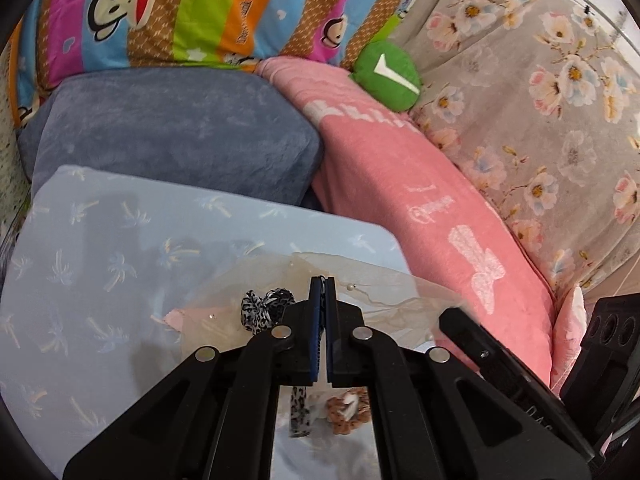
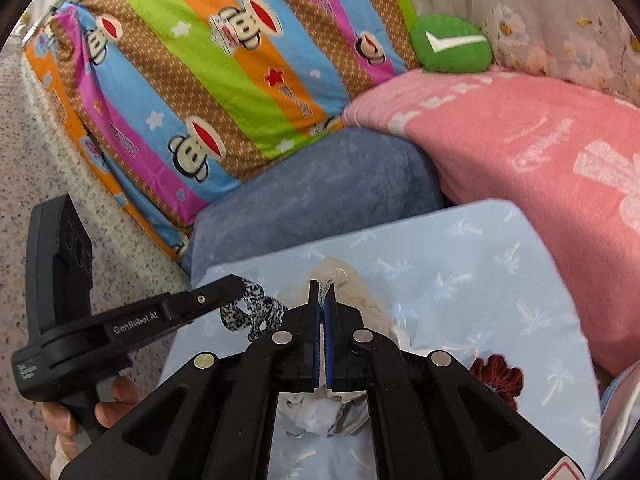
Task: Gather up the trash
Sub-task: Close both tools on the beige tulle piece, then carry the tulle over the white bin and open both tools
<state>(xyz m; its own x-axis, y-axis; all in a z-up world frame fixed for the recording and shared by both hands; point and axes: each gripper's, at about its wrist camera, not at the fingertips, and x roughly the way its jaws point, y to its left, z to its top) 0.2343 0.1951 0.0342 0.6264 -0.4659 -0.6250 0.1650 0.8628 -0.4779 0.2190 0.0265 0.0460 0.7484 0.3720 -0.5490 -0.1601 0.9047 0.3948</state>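
Observation:
My left gripper [image 1: 322, 280] is shut on the edge of a thin translucent plastic bag [image 1: 384, 304] above the light blue pillow [image 1: 100, 272]. A black-and-white leopard-print hair tie [image 1: 264, 312] hangs at its left side; the same tie [image 2: 252, 312] shows by the left gripper [image 2: 236, 286] in the right wrist view. My right gripper [image 2: 322, 286] is shut on a white string loop [image 2: 334, 280] of a crumpled cream wrapper [image 2: 360, 300]. White crumpled tissue [image 2: 316, 416] lies under its jaws. A leopard scrunchie [image 1: 346, 410] lies under the left jaws.
A dark red scrunchie [image 2: 498, 376] lies on the blue pillow [image 2: 480, 280]. A grey-blue cushion [image 1: 172, 132], a pink towel [image 1: 420, 200], a striped monkey quilt [image 1: 200, 12], a green plush [image 1: 386, 76] and a floral sheet [image 1: 540, 100] surround it.

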